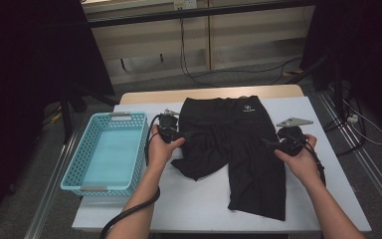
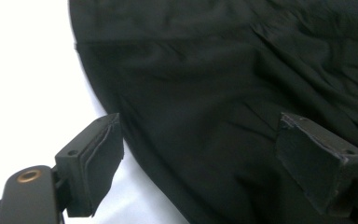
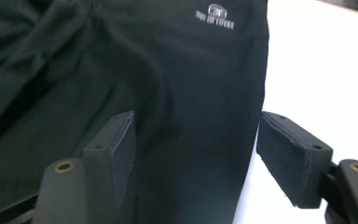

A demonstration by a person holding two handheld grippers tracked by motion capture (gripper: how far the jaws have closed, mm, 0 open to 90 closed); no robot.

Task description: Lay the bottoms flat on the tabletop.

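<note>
A pair of black shorts (image 1: 238, 144) lies on the white table (image 1: 199, 199), waistband at the far side with a small white logo (image 1: 248, 107). Its left leg is bunched up; its right leg runs flat toward the near edge. My left gripper (image 1: 191, 134) points right at the shorts' left side. In the left gripper view the left gripper (image 2: 200, 135) stands open, its jaws straddling the cloth's edge (image 2: 223, 70) without pressing it. My right gripper (image 1: 268, 143) points left at the right leg. In the right gripper view the right gripper (image 3: 198, 126) is open over the hem side (image 3: 191, 60).
A light blue plastic basket (image 1: 142, 144) stands at the table's left edge, with nothing in it. Bare white table lies in front of the shorts and to their right. Cables trail from both grippers; beyond the table are floor cables and a wall.
</note>
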